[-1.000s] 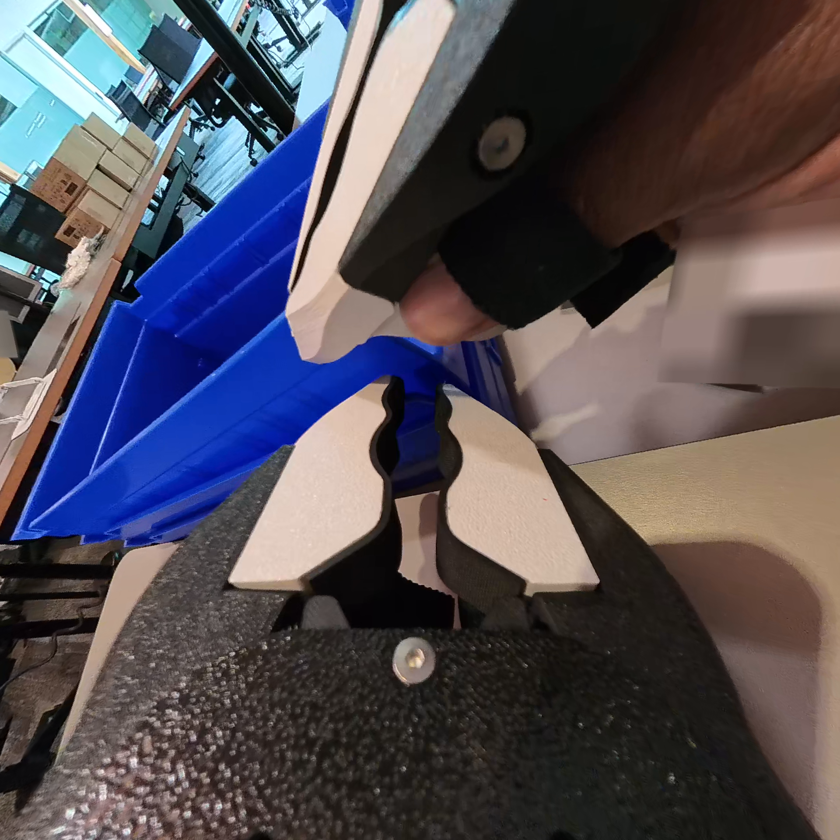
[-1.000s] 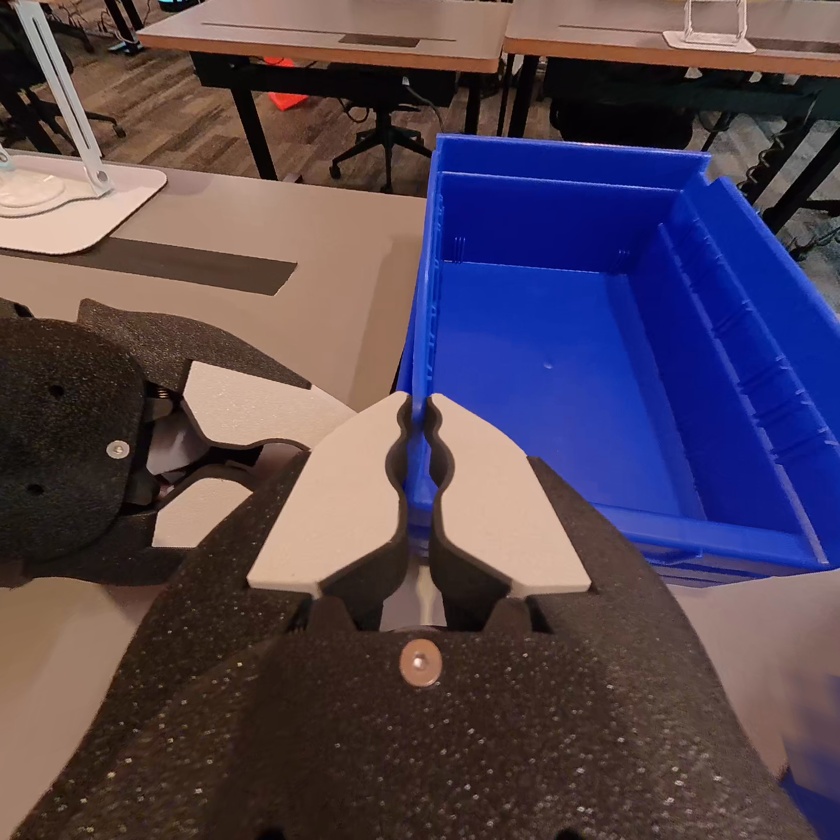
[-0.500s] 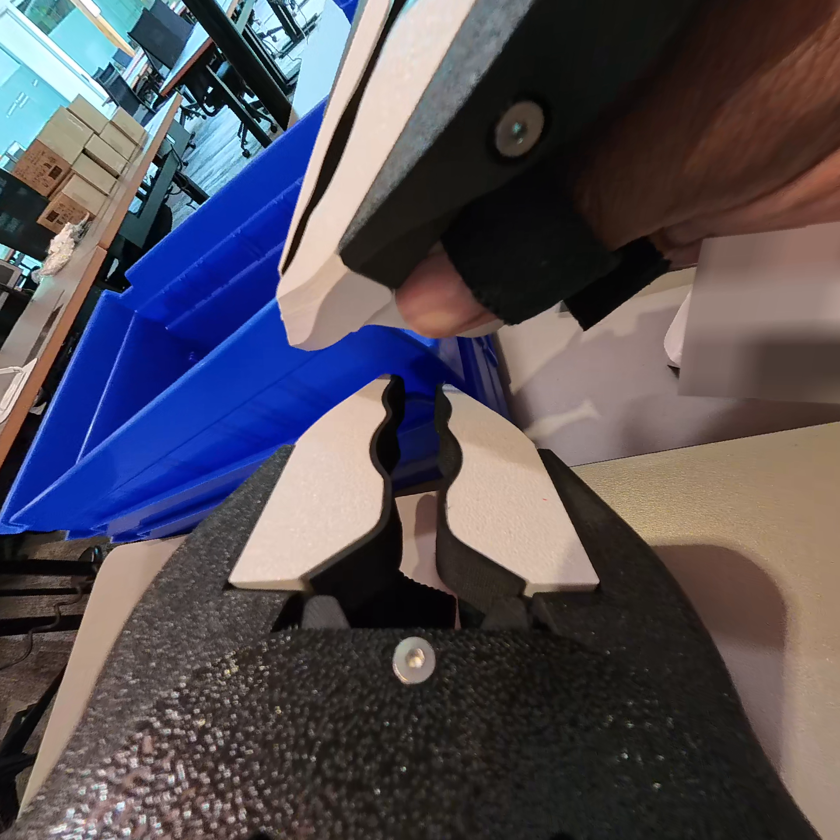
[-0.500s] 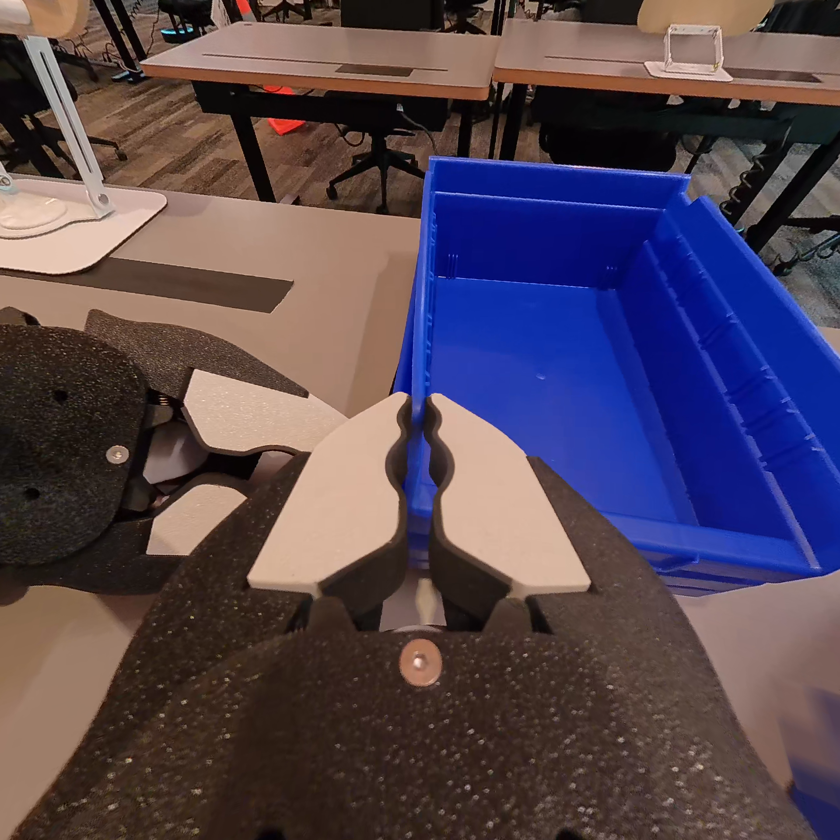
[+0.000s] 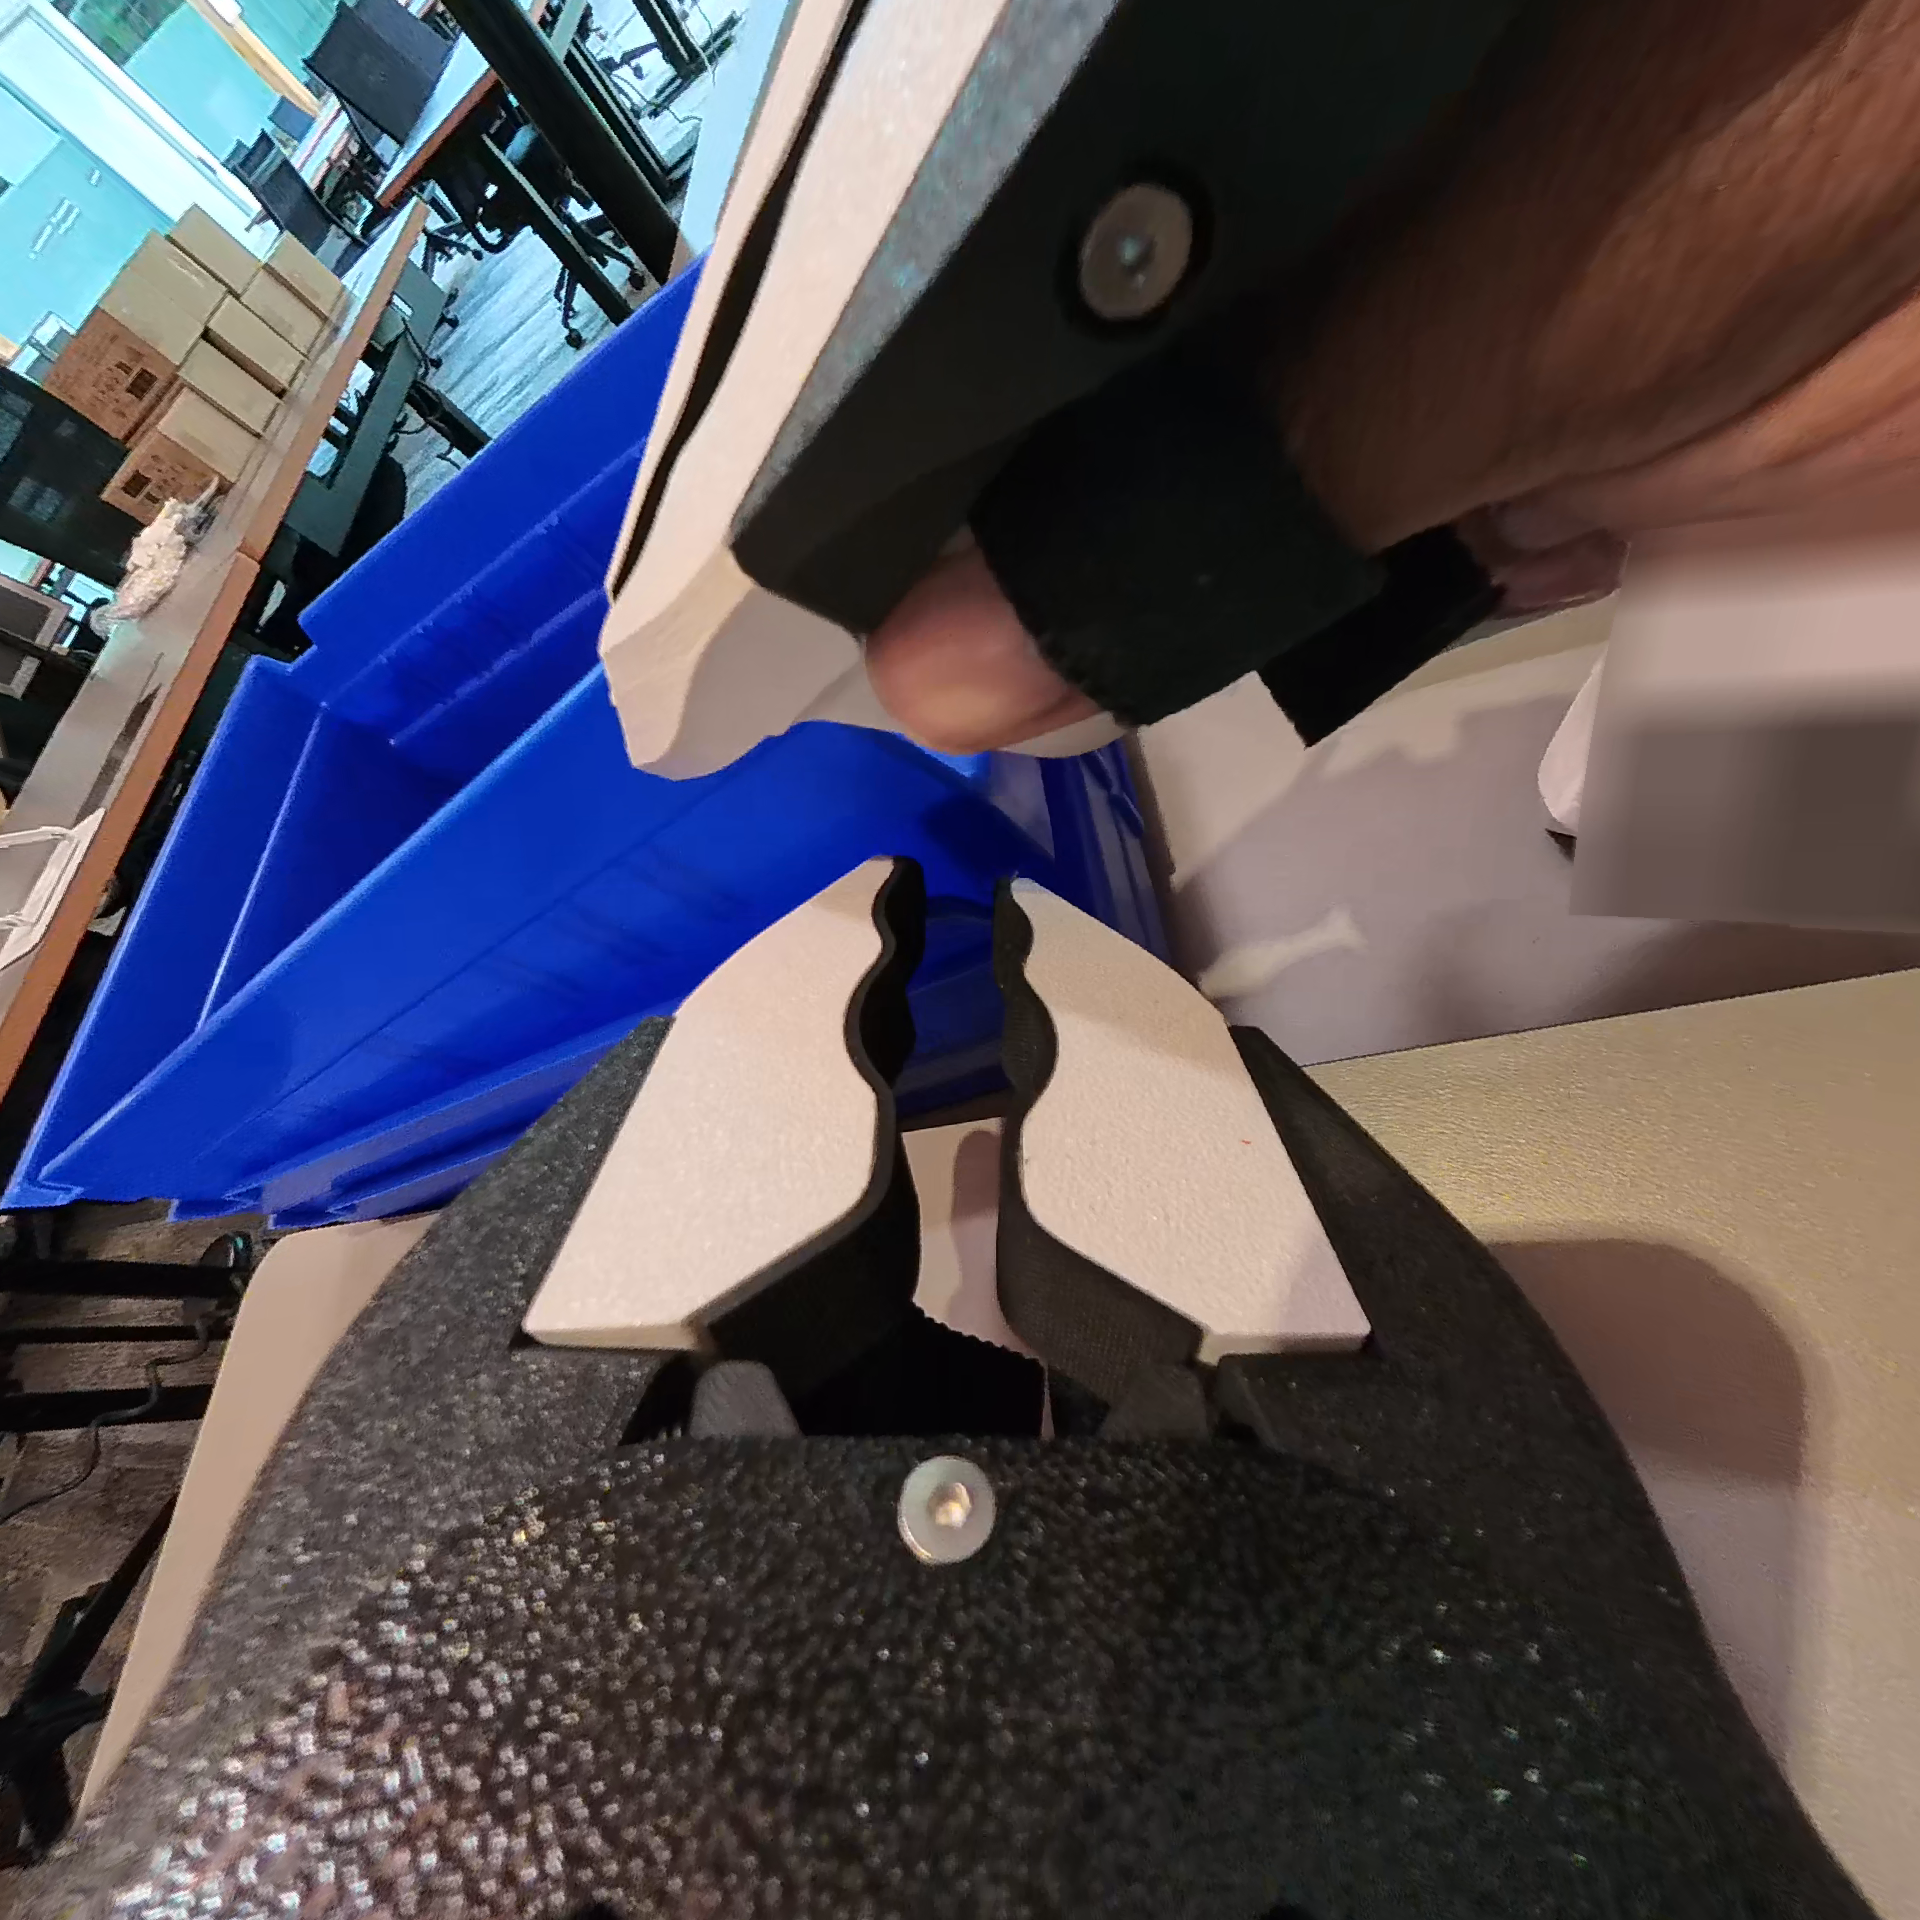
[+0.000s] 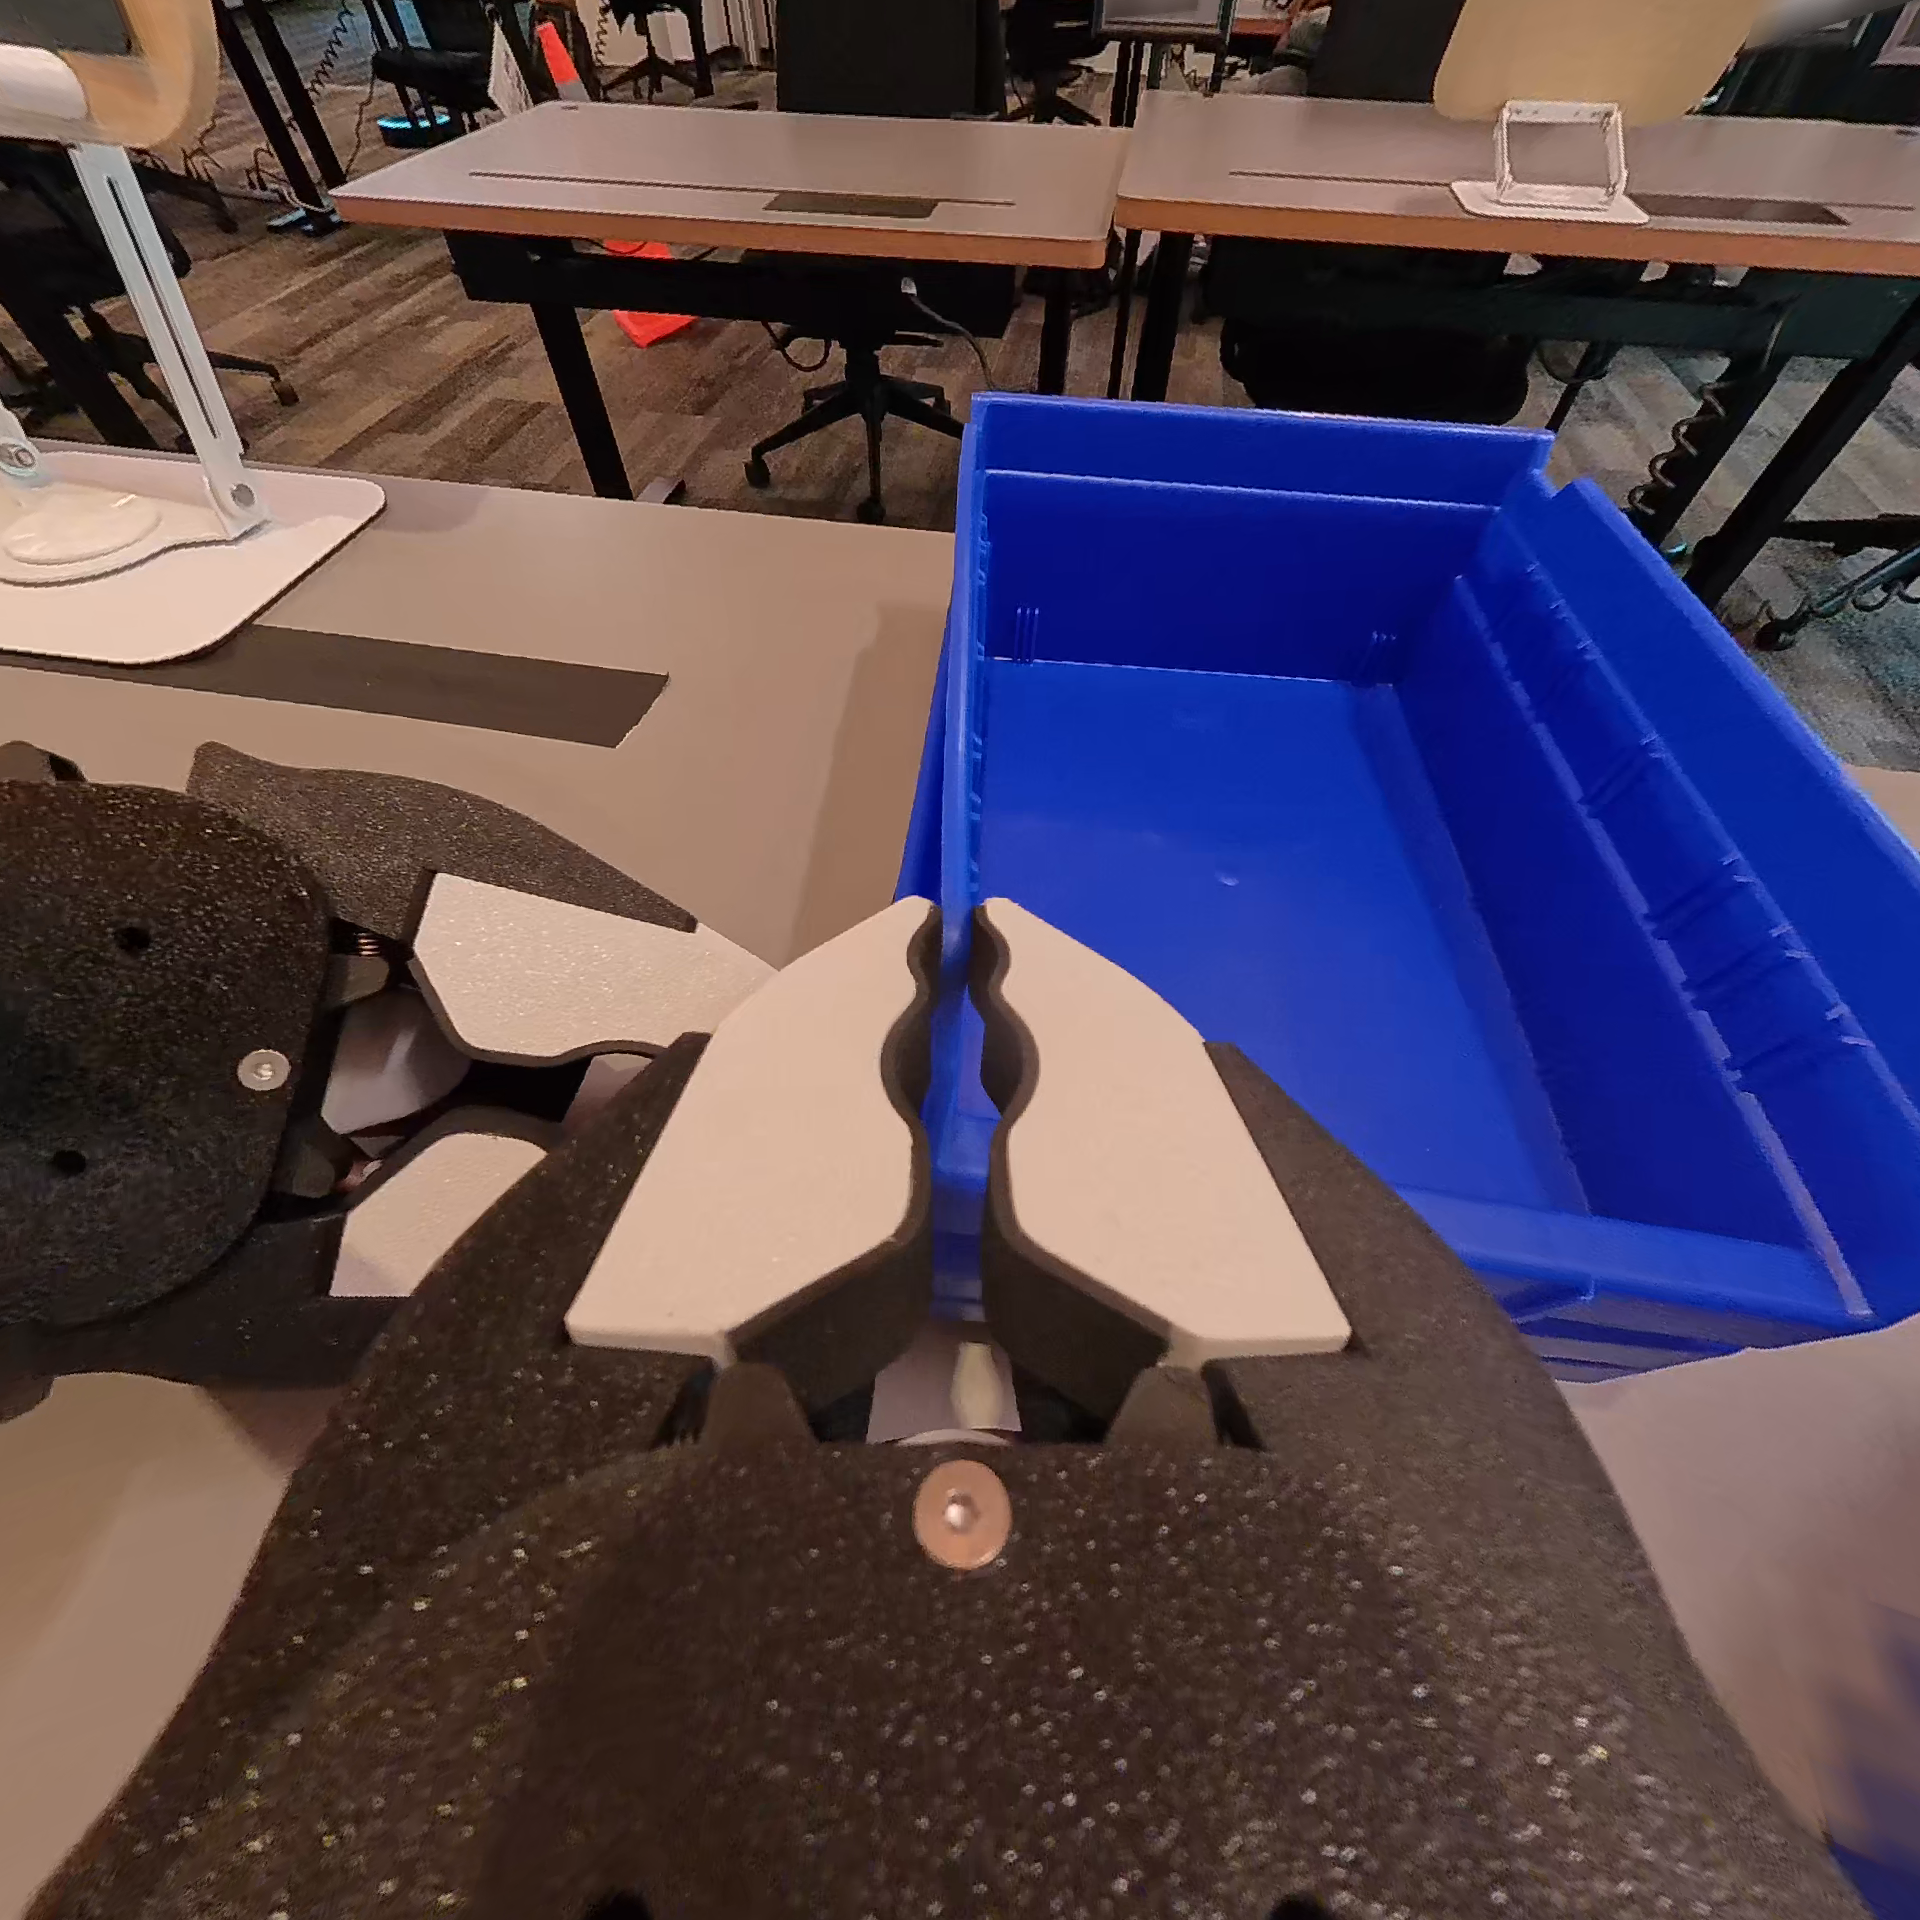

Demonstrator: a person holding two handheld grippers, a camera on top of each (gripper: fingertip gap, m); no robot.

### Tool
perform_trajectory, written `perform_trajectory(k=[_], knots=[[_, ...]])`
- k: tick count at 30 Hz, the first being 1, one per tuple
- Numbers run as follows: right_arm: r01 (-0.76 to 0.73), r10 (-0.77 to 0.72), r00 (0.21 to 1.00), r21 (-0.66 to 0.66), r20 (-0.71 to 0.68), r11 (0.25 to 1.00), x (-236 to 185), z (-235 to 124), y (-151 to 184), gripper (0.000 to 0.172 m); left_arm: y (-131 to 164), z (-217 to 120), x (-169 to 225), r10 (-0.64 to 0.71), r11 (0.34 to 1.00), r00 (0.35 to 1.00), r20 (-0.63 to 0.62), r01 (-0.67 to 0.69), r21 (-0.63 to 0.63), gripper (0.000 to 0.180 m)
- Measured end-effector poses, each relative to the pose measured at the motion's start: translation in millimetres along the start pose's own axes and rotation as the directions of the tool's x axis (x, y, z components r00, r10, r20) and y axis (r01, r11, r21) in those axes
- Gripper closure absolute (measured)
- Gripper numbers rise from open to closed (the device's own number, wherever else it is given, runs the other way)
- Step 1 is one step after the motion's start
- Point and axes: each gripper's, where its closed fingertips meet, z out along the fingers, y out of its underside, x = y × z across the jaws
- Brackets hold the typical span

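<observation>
Right wrist view: the right hand-held gripper (image 6: 958,925) is closed on the left wall of a blue bin (image 6: 1351,935), its two pale fingers (image 6: 790,1122) pinching the thin blue rim near the bin's front left corner, one finger outside the wall and one inside. The blue bin stands on a grey counter (image 6: 644,748), open side up, with nothing visible on its floor. Just left of the bin's front left corner lies the left hand-held gripper (image 6: 717,1091), turned on its side, its fingertips pointing toward the bin's outer wall. Farther left of the bin, a white stand base (image 6: 156,582) sits on the counter beside a dark strip (image 6: 416,681). Beyond the bin's far wall are other desks (image 6: 727,187) and office chairs (image 6: 862,405).

In the left wrist view, the left hand-held gripper (image 5: 951,904) is slightly open, a narrow gap between its black pads (image 5: 1023,1018), nothing pressed between them; the blue bin (image 5: 468,935) shows through the gap, and whether the tips touch it cannot be told. Above, at the bin's rim, the right hand-held gripper (image 5: 665,675) appears with a person's fingertip (image 5: 966,686) under its body. Stacked cardboard boxes (image 5: 187,353) sit far beyond the bin
</observation>
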Motion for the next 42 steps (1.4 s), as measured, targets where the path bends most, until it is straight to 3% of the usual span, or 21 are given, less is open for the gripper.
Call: perform_trajectory(k=[8, 13, 16, 18, 26, 31, 40, 41, 42], knots=[[0.138, -0.136, 0.990, -0.048, 0.035, 0.989, -10.8, 4.7, 11.3, 0.165, 5.6, 3.1, -0.9, 0.009, 1.000, 1.000, 0.026, -0.008, -0.024, 0.166], [0.117, -0.114, 0.990, -0.028, 0.089, 0.993, -12.8, -2.2, 10.5, 0.164, 3.9, 2.2, 0.4, -0.022, 1.000, 1.000, 0.016, 0.022, -0.002, 0.167], [0.129, -0.119, 0.987, -0.087, 0.107, 0.988, -14.5, -3.2, 18.4, 0.162, 3.8, 4.7, -0.8, -0.027, 1.000, 1.000, 0.014, 0.027, 0.005, 0.167], [0.141, -0.128, 0.988, -0.150, 0.091, 0.979, -12.7, -2.1, 27.6, 0.164, 3.6, 4.8, -0.5, -0.025, 1.000, 1.000, 0.016, 0.025, 0.006, 0.167], [0.209, -0.207, 0.978, -0.177, 0.030, 0.962, -11.1, -0.9, 27.6, 0.167, 1.4, 4.8, 2.0, -0.012, 1.000, 1.000, 0.024, 0.012, -0.002, 0.167], [0.082, -0.078, 0.996, -0.116, 0.035, 0.990, -7.5, -2.0, 18.7, 0.169, -2.7, 6.7, 2.5, -0.014, 1.000, 1.000, 0.026, 0.015, -0.013, 0.167], [0.034, -0.031, 0.998, -0.053, 0.049, 0.998, -6.2, 0.2, 9.9, 0.169, -0.2, 6.6, -2.3, -0.038, 0.999, 0.999, 0.018, 0.039, -0.028, 0.167], [0.025, -0.024, 0.998, -0.021, 0.051, 0.999, -6.6, 0.4, 4.8, 0.168, -17.3, -10.6, 10.1, -0.019, 1.000, 0.996, -0.092, 0.017, -0.017, 0.180], [0.000, -0.003, 0.999, 0.063, 0.039, 0.998, -4.1, -3.4, -12.4, 0.168, 3.4, -4.2, 38.0, -0.058, 0.982, 0.975, -0.216, 0.017, -0.188, 0.179]])
